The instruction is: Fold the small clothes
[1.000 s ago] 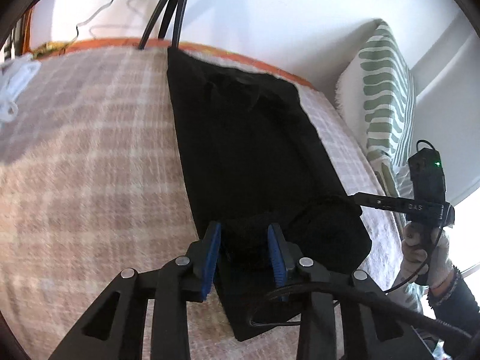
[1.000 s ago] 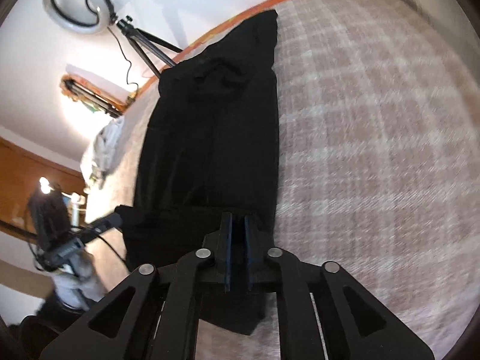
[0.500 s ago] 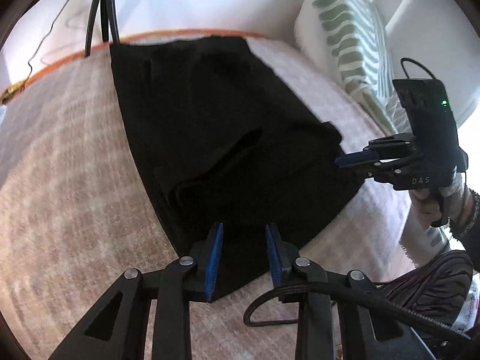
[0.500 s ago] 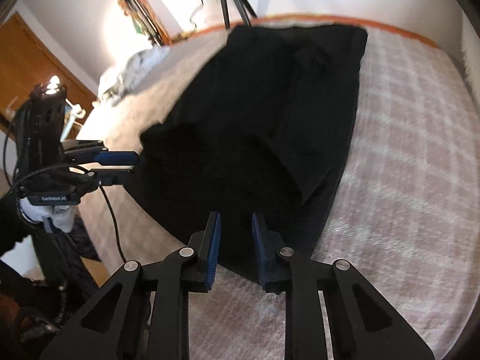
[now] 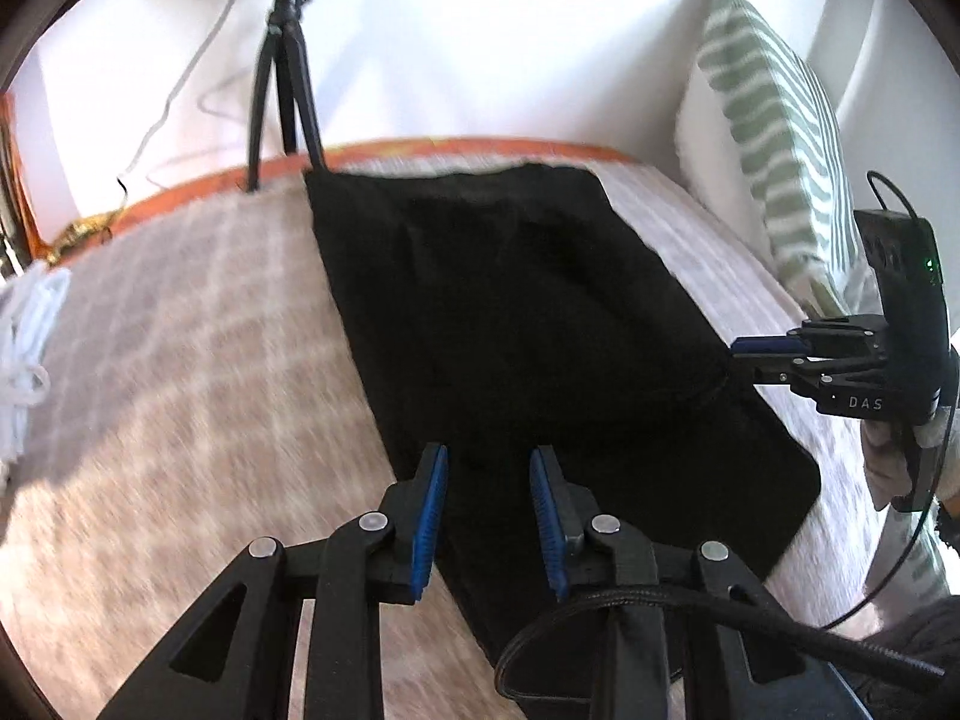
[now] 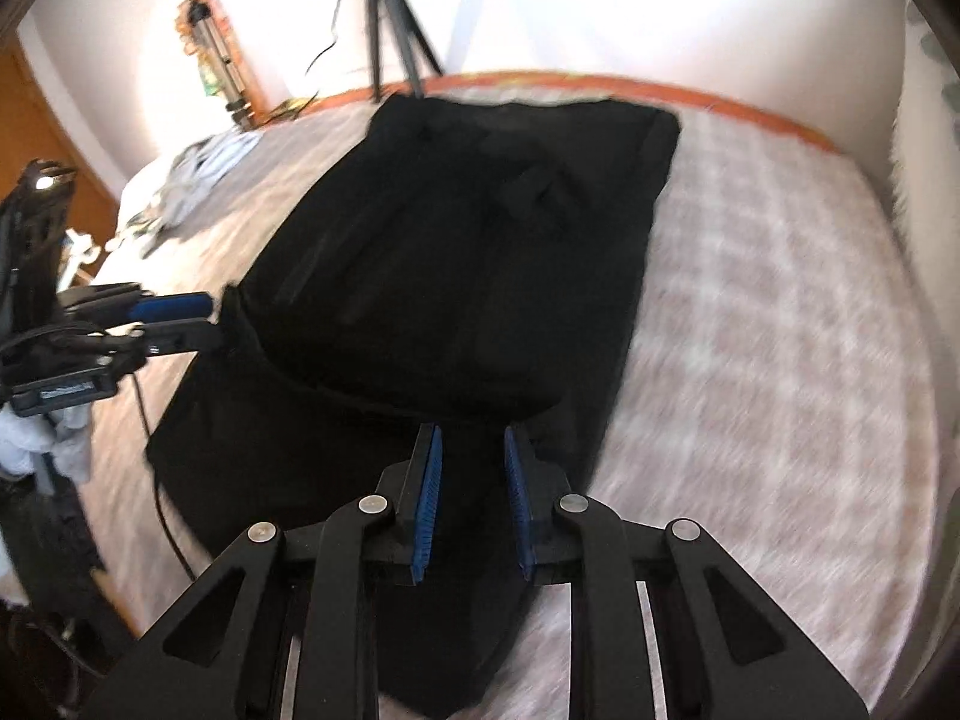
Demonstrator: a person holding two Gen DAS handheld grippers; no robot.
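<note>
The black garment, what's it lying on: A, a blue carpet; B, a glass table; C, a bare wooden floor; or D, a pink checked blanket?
D: the black garment lies spread on a pink checked blanket, which shows on both sides of it in both wrist views.

Plaid bed [image 5: 180, 360]: black garment [image 5: 510, 312] spread flat; white clothes [image 5: 24, 348] at edge.

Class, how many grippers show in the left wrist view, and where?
2. The left gripper sits bottom centre over the black garment; the right gripper meets its right corner. None seems hidden.
</note>
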